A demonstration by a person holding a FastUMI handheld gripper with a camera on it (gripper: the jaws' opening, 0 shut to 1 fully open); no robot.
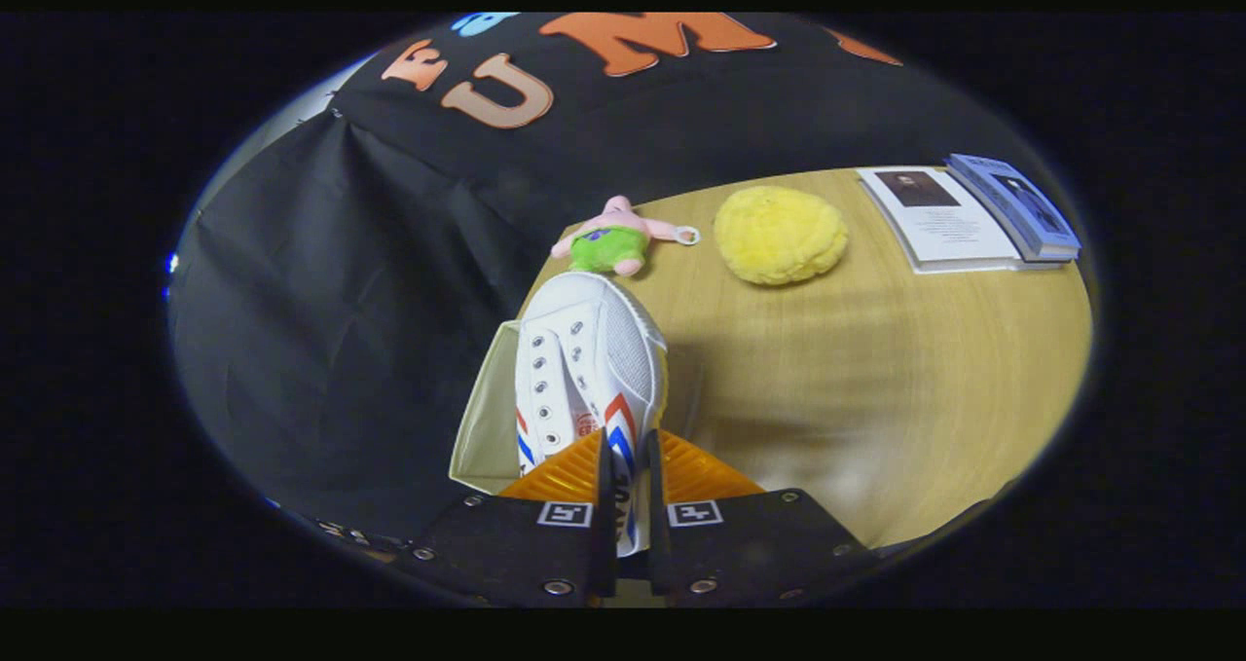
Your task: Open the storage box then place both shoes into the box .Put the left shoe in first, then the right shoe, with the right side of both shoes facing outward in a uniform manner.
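My gripper [628, 466] is shut on the side wall of a white sneaker [584, 369] with red and blue stripes and no laces. The shoe points away from me, toe toward the pink plush. It hangs over the storage box [482, 418], a pale open container at the wooden table's left edge; part of the box's inner wall shows left of the shoe. Whether the shoe rests inside the box or hovers above it I cannot tell. The box's inside is mostly hidden by the shoe.
Beyond the shoe's toe lies a pink and green plush toy [615, 238]. A yellow fluffy ball [781, 235] sits to its right. A booklet [939, 218] and a blue book [1017, 203] lie at the far right of the wooden table [876, 379]. Black cloth hangs left of the table.
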